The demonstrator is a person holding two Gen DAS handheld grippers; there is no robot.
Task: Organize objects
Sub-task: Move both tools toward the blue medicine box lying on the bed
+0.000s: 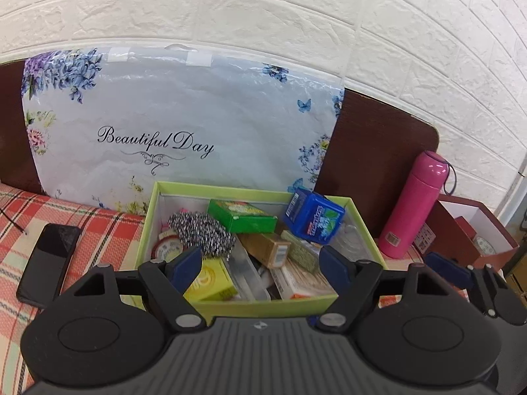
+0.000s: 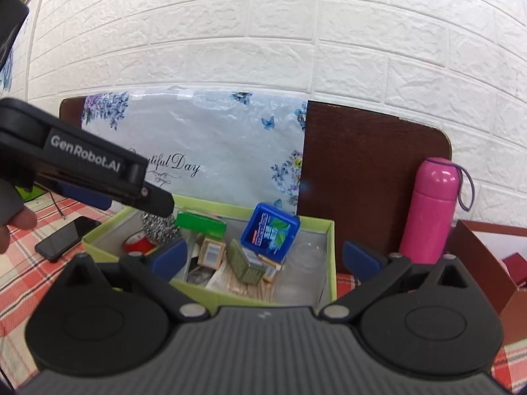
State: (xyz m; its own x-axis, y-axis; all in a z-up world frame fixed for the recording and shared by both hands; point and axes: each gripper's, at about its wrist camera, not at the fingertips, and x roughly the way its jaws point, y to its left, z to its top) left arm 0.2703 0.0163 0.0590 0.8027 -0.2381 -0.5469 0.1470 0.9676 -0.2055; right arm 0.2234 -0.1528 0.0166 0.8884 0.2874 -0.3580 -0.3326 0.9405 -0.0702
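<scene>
A lime-green open box (image 1: 149,227) (image 2: 330,247) sits on the checked cloth, full of small things. Among them are a steel scourer (image 1: 204,233) (image 2: 159,227), a green carton (image 1: 243,219) (image 2: 201,225), a blue container (image 1: 313,219) (image 2: 270,232) leaning on the back wall, and a yellow carton (image 1: 212,279). My left gripper (image 1: 260,265) is open over the box's near half, with nothing between its pads. My right gripper (image 2: 263,260) is wide open and empty over the box's near right part. One of the left gripper's fingers (image 2: 145,194) crosses the right wrist view from the left.
A floral plastic bag (image 1: 181,115) (image 2: 214,138) leans on a brown headboard (image 1: 378,144) behind the box. A pink bottle (image 1: 415,204) (image 2: 431,210) and a red-brown open box (image 1: 474,230) (image 2: 477,256) stand to the right. A black phone (image 1: 49,260) (image 2: 66,237) lies to the left.
</scene>
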